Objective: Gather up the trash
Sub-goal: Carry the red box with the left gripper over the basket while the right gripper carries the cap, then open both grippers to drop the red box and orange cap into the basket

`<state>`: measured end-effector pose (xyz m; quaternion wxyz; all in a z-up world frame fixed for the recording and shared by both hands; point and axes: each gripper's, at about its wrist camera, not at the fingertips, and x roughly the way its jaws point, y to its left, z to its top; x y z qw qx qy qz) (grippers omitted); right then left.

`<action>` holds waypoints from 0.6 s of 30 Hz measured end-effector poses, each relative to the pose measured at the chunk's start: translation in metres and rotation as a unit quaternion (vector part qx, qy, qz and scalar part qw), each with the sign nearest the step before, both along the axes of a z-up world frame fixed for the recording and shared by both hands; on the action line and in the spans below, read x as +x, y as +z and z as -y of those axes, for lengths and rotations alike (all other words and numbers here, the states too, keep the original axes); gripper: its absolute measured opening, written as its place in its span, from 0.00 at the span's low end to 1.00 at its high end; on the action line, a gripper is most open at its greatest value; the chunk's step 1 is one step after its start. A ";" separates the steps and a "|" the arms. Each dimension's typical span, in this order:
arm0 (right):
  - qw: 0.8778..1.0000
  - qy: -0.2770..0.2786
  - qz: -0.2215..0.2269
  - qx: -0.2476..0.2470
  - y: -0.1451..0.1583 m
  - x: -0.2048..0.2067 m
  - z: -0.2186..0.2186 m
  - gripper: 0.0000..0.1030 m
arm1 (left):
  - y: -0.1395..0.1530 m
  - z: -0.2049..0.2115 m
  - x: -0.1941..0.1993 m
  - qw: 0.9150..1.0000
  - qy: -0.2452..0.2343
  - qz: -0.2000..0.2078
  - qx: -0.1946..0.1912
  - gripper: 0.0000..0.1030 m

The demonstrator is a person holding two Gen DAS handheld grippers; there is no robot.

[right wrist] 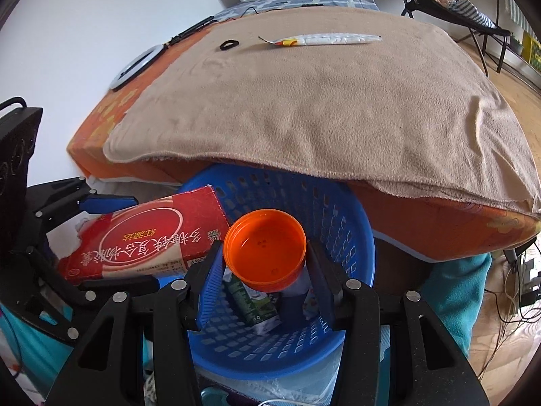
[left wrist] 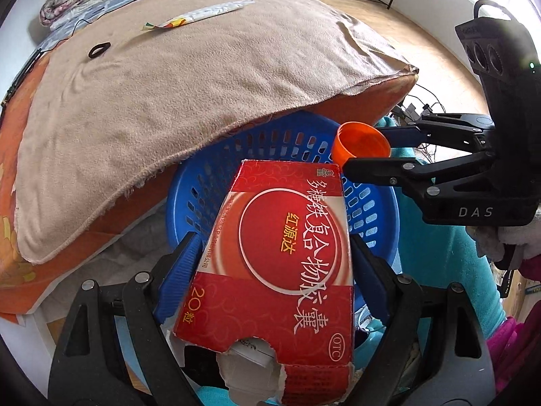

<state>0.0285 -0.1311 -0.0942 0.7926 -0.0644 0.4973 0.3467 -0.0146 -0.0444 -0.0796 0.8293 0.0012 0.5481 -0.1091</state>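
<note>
My left gripper (left wrist: 274, 253) is shut on a torn red medicine box (left wrist: 280, 260), held over the blue slotted basket (left wrist: 199, 186). In the right wrist view the same red box (right wrist: 148, 240) hangs at the basket's left rim. My right gripper (right wrist: 263, 260) is shut on an orange cap (right wrist: 265, 248), open side up, above the blue basket (right wrist: 341, 223). From the left the orange cap (left wrist: 360, 142) and right gripper (left wrist: 368, 149) sit over the basket's far right rim. A green-and-white carton (right wrist: 253, 301) lies inside the basket.
A bed with a tan blanket (right wrist: 321, 101) overhangs the basket's far side. On it lie a long white wrapper (right wrist: 324, 39) and a black ring (right wrist: 229, 44). A white ring light (right wrist: 135, 66) rests at the bed's left edge. Teal cloth (left wrist: 449, 247) and cables (right wrist: 514, 291) lie right.
</note>
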 end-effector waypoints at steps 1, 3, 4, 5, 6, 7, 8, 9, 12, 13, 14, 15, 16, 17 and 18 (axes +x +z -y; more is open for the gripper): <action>1.000 0.000 -0.002 -0.002 -0.003 0.001 0.000 0.46 | -0.001 0.000 0.001 1.000 0.000 0.000 0.001 0.86; 1.000 -0.003 -0.007 -0.004 -0.007 0.001 0.001 0.46 | -0.002 0.000 0.003 1.000 0.001 -0.002 0.004 0.86; 1.000 -0.005 -0.010 -0.004 -0.009 0.002 0.002 0.46 | -0.003 -0.001 0.004 1.000 0.002 -0.004 0.005 0.86; 1.000 -0.005 -0.014 -0.005 -0.012 0.003 0.002 0.46 | -0.004 -0.001 0.004 1.000 0.002 -0.006 0.004 0.86; 1.000 -0.005 -0.016 -0.006 -0.014 0.003 0.002 0.46 | -0.005 -0.002 0.005 1.000 0.003 -0.008 0.002 0.86; 1.000 -0.005 -0.017 -0.008 -0.016 0.003 0.002 0.46 | -0.006 -0.003 0.006 1.000 0.002 -0.010 0.000 0.86; 1.000 -0.006 -0.018 -0.010 -0.017 0.003 0.001 0.46 | -0.006 -0.002 0.006 1.000 0.000 -0.011 0.000 0.86; 1.000 -0.009 -0.019 -0.010 -0.018 0.003 0.002 0.46 | -0.006 -0.001 0.006 1.000 -0.003 -0.010 0.006 0.86; 1.000 -0.017 -0.016 -0.006 -0.018 0.004 0.005 0.46 | -0.008 -0.001 0.006 1.000 -0.003 -0.010 0.014 0.86; 1.000 -0.019 -0.014 -0.005 -0.017 0.004 0.006 0.46 | -0.009 -0.001 0.006 1.000 -0.003 -0.013 0.014 0.86; 1.000 -0.020 -0.012 -0.003 -0.016 0.004 0.008 0.46 | -0.010 -0.001 0.007 1.000 -0.005 -0.015 0.015 0.86; 1.000 -0.021 -0.011 0.000 -0.014 0.005 0.009 0.46 | -0.012 0.000 0.007 1.000 -0.007 -0.018 0.017 0.86; 1.000 -0.021 -0.011 0.004 -0.013 0.005 0.010 0.46 | -0.013 0.001 0.007 1.000 -0.012 -0.020 0.018 0.86; 1.000 -0.021 -0.011 0.009 -0.011 0.005 0.011 0.46 | -0.014 0.002 0.007 0.999 -0.015 -0.022 0.019 0.86; 1.000 -0.020 -0.011 0.015 -0.009 0.005 0.012 0.46 | -0.015 0.003 0.007 0.999 -0.019 -0.023 0.019 0.86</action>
